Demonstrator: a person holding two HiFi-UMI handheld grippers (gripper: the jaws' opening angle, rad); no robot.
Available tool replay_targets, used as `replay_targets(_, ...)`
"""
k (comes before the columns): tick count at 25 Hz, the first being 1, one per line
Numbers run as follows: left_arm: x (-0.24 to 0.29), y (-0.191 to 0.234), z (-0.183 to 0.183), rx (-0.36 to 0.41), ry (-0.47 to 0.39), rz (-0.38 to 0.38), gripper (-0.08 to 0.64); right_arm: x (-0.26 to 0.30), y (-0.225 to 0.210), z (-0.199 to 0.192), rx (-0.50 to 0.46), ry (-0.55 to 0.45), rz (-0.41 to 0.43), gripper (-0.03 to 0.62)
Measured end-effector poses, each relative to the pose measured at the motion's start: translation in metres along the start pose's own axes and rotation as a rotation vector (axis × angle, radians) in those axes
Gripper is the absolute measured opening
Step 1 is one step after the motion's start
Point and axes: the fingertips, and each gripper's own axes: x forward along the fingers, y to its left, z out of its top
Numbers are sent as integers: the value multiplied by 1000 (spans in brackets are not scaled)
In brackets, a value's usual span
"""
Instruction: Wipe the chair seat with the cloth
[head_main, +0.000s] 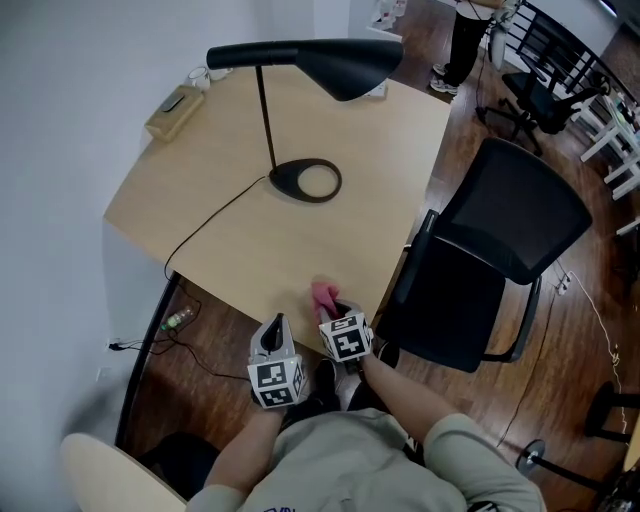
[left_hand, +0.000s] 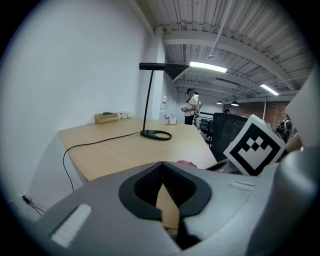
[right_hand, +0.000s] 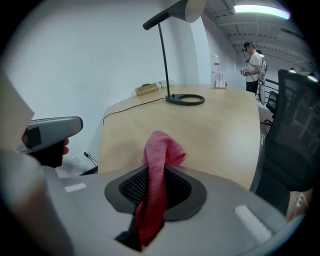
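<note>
A pink cloth (head_main: 323, 294) sticks up at the desk's near edge, pinched in my right gripper (head_main: 333, 306). In the right gripper view the cloth (right_hand: 162, 155) runs down between the jaws of that gripper (right_hand: 156, 170), which are shut on it. My left gripper (head_main: 277, 326) hangs just left of it, off the desk's edge, its jaws (left_hand: 161, 166) closed together with nothing in them. The black office chair's seat (head_main: 450, 315) lies right of the right gripper, tucked beside the desk; its mesh back (head_main: 520, 215) stands behind it.
The light wooden desk (head_main: 330, 240) carries a black lamp with a ring base (head_main: 305, 181), its cable (head_main: 215, 215) and a small wooden box (head_main: 175, 111). A person (head_main: 462, 40) stands far off near another black chair (head_main: 540, 95). A pale round seat (head_main: 110, 480) sits at bottom left.
</note>
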Motion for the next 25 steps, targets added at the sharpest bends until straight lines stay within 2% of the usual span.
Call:
replay_targets(7,6,-26,5,6,-5,-82,6,-36,-15,-4,53,-52,-28,63)
replay_targets(13,9,-78,14,0,-29,-217,6,-94,-36,5,87,-145,-93,63)
replay_targets(20,0,-145,32,32,-71,-379,6,-170,-74,15,140,-273,-220,63)
replay_targets(25,-3,-183,45,72,-97,-454,6,-204,-102,7,182,-318,-296,62)
